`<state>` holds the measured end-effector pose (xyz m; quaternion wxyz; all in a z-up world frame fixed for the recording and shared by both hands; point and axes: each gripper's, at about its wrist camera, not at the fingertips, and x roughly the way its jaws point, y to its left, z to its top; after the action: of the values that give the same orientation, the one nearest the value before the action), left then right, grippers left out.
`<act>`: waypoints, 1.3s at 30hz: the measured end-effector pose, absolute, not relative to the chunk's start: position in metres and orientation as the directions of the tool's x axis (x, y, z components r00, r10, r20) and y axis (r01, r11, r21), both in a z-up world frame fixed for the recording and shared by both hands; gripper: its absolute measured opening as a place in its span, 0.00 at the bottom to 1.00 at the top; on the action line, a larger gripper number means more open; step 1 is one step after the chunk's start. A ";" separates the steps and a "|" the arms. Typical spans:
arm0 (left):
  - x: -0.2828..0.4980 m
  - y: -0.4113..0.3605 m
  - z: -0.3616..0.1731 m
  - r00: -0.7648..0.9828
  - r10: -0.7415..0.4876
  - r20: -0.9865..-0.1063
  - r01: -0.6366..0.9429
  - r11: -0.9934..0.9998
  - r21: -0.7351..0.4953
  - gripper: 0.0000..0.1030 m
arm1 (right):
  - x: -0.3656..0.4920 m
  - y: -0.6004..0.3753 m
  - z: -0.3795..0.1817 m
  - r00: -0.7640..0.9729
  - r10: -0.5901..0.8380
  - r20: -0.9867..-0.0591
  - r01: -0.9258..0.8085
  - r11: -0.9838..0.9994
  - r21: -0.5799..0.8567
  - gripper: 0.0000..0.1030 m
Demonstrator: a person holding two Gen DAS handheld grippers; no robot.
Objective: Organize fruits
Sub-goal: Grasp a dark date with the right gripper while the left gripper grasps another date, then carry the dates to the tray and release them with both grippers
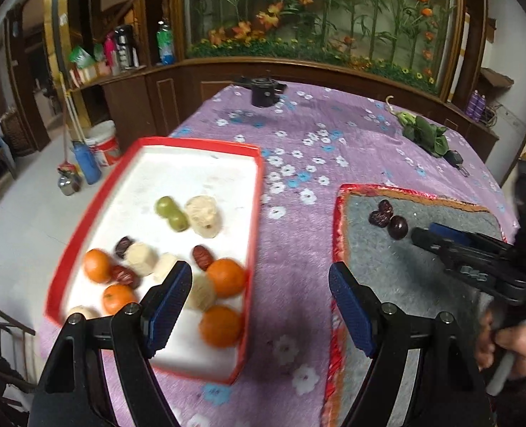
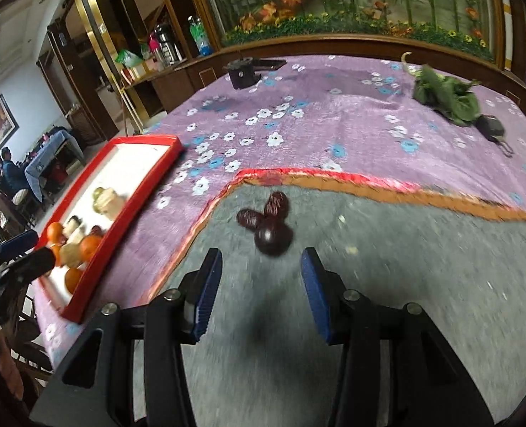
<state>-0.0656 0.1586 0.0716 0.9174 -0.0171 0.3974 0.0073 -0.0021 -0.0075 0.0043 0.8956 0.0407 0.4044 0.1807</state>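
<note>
While both tools hovered over table, left gripper jaws stood wide apart, holding nothing, above near end of red-rimmed white tray. Right gripper jaws also spread, empty, just short of three dark red wrinkled dates clustered touching on grey felt mat. Tray carried round oranges, green olives, pale carved lumps, more dates; blurred.
</note>
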 end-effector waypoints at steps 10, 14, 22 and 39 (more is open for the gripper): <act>-0.018 0.117 0.062 0.677 -0.081 -0.732 0.123 0.992 0.004 0.77 | 0.022 -0.005 -0.013 0.589 0.332 -0.736 -0.318 0.933 0.167 0.27; -0.004 0.093 0.052 0.662 -0.105 -0.742 0.191 0.981 0.031 0.77 | 0.020 -0.019 -0.012 0.594 0.371 -0.714 -0.299 0.925 0.232 0.27; 0.025 0.063 0.031 0.610 -0.179 -0.772 0.294 0.956 0.010 0.76 | 0.015 -0.046 -0.009 0.643 0.386 -0.662 -0.241 0.922 0.303 0.27; 0.029 0.055 0.023 0.604 -0.229 -0.763 0.311 0.950 -0.039 0.25 | 0.019 -0.062 -0.007 0.674 0.371 -0.639 -0.201 0.924 0.324 0.27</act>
<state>0.0289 0.0549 0.0227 0.8943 0.0490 0.4183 -0.1511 0.0194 -0.0624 -0.0074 0.9078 0.1141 0.3716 0.1577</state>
